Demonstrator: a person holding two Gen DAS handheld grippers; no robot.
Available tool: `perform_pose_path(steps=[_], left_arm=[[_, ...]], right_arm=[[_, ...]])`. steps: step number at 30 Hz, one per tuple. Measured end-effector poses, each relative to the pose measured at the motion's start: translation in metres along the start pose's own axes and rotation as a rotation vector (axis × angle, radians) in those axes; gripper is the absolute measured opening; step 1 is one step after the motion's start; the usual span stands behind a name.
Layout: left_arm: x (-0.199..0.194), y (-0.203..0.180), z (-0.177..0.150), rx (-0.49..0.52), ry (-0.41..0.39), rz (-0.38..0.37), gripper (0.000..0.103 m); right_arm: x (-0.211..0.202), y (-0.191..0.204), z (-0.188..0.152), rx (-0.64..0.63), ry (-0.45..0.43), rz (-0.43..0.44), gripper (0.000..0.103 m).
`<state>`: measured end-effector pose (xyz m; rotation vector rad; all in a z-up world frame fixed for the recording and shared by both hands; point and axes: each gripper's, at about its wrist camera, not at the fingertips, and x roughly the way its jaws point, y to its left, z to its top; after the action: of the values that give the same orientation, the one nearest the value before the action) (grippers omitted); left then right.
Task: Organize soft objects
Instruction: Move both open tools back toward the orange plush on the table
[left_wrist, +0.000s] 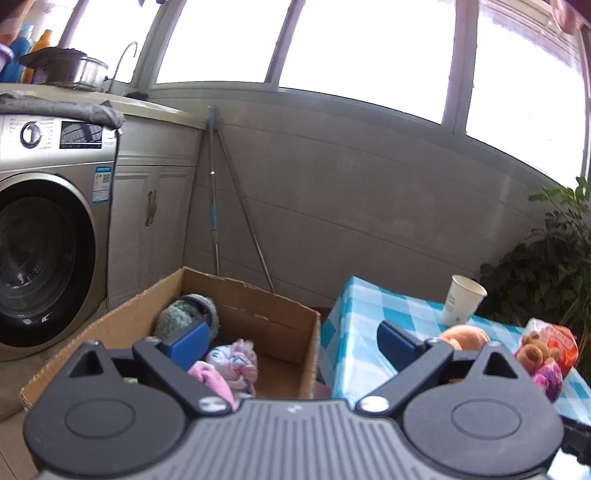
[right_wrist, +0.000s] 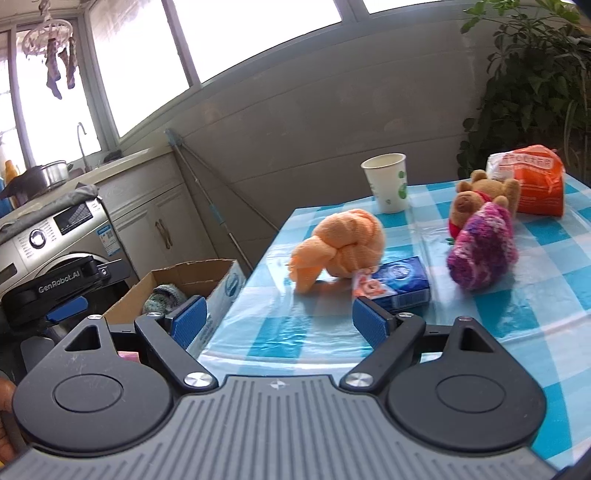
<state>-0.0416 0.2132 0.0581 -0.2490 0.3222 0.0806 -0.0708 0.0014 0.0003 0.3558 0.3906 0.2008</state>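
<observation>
On the left gripper (right_wrist: 66, 308), seen at the left edge of the right wrist view, the white words "GenRobot.AI" can be read. The orange bag (right_wrist: 532, 184) at the upper right carries a white label with red characters, too small to read. The paper cup (right_wrist: 388, 182) has green marks, and the blue tissue pack (right_wrist: 402, 282) shows a pale emblem; I cannot read either.

Both grippers stand wide open and hold nothing. The right gripper (right_wrist: 279, 323) hangs over the near edge of the checked tablecloth (right_wrist: 535, 314).

On the cloth lie three soft things: one orange knotted towel (right_wrist: 343, 247), one brown teddy bear (right_wrist: 476, 199) and one purple knitted piece (right_wrist: 484, 254) that partly hides the bear.

In the left wrist view the cardboard box (left_wrist: 258, 306) stands in the lower middle, beside the washing machine (left_wrist: 48, 229). It holds a grey-green knitted hat (left_wrist: 184, 312), a pink cloth (left_wrist: 214, 380) and a white-pink bundle (left_wrist: 236, 363), perhaps socks. The blue pad covers part of the hat.
</observation>
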Motion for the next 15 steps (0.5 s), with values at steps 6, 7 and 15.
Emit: perform_pose_path(steps=[6,7,15], left_arm=[[-0.001,-0.023,-0.011,0.073,0.025,-0.027,0.100],[-0.001,-0.026,-0.013,0.083,0.028,-0.031,0.100],[-0.008,-0.051,-0.028,0.119,0.057,-0.051,0.100]], right_arm=[[-0.009,-0.014,-0.003,0.012,0.000,-0.012,0.103],[-0.011,-0.016,-0.003,0.017,0.001,-0.012,0.103],[-0.023,-0.038,-0.004,0.052,-0.006,-0.030,0.103]])
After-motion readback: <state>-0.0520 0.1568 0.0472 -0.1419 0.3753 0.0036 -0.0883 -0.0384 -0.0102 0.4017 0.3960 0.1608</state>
